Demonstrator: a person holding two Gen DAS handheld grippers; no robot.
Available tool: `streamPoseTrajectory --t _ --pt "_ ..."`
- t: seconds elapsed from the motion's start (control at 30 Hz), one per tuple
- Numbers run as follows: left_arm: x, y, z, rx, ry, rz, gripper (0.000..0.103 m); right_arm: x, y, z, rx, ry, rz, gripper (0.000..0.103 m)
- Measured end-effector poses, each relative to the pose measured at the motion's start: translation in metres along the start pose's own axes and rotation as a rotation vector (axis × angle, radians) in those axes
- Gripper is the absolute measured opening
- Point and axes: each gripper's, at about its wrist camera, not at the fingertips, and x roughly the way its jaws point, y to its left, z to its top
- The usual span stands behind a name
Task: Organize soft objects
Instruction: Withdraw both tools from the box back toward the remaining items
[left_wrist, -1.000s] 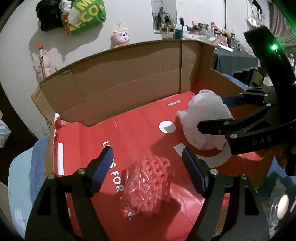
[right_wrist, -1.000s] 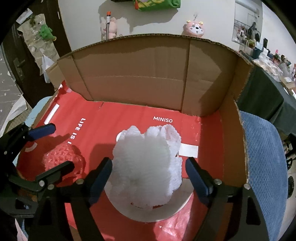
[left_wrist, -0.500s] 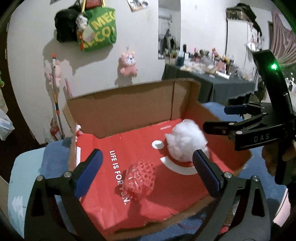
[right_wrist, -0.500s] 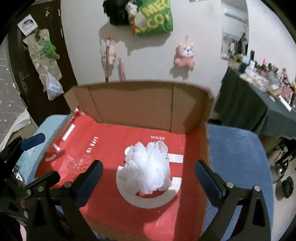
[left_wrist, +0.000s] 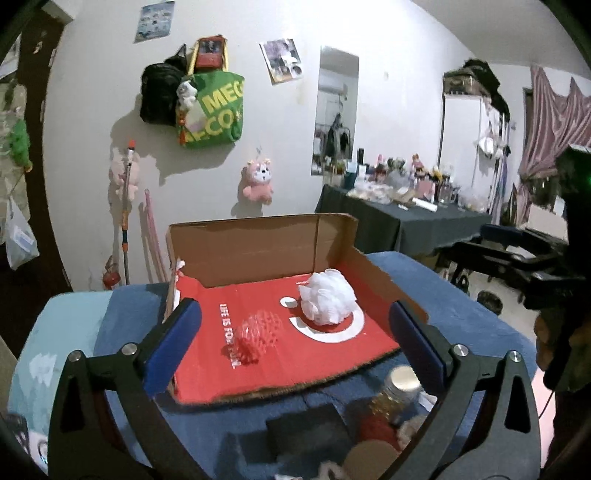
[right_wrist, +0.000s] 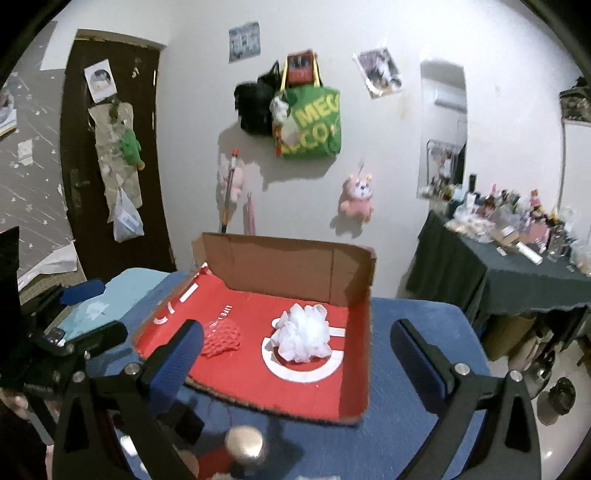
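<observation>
Right now the fluffy white mesh bath pouf (left_wrist: 327, 297) sits on the white ring printed on the red inner floor of the shallow open cardboard box (left_wrist: 258, 251), toward its right side. To its left, apart from it, the red plastic foam-net ball (left_wrist: 257, 332) lies on the white lettering, of which I can read "LIFE IS FO" before the net covers the rest. A small white word printed near the back wall behind the pouf is too blurred to read. The box rests on a blue fabric-covered surface (right_wrist: 417, 398), its brown back and right walls standing upright.

Both of my jaws stand wide apart and hold nothing. My left gripper (left_wrist: 295, 332) hangs in front of the box's near edge, its blue pads (left_wrist: 173, 343) framing the whole box. My right gripper (right_wrist: 297, 350) is likewise spread in front of the box, raised above the blue surface; in the left view it shows as a dark shape at the far right edge.

Near my fingers, in front of the box, stands a jar with a silver metal lid (left_wrist: 402, 378), blurred, among other dark items I cannot make out.

On the white wall behind hangs a green tote bag (right_wrist: 314, 125) with yellow letters reading "MEG" and "CO", a black bag (right_wrist: 255, 107) beside it, and a pink plush toy (right_wrist: 356, 195) lower down. A table under a dark cloth (right_wrist: 509, 273) carries many bottles and small figures.
</observation>
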Motion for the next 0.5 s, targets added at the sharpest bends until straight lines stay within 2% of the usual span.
streamPoseTrajectory --t 0.27,0.5 --pt "-0.048 -0.013 -0.049 -0.038 -0.060 0.024 0.103 -0.056 0.020 -0.064 -0.017 -0.062 -0.062 0.103" --pt "-0.068 -0.024 -0.091 -0.055 -0.077 0.061 0.103 -0.074 0.035 -0.117 0.000 -0.081 -0.108 0.103"
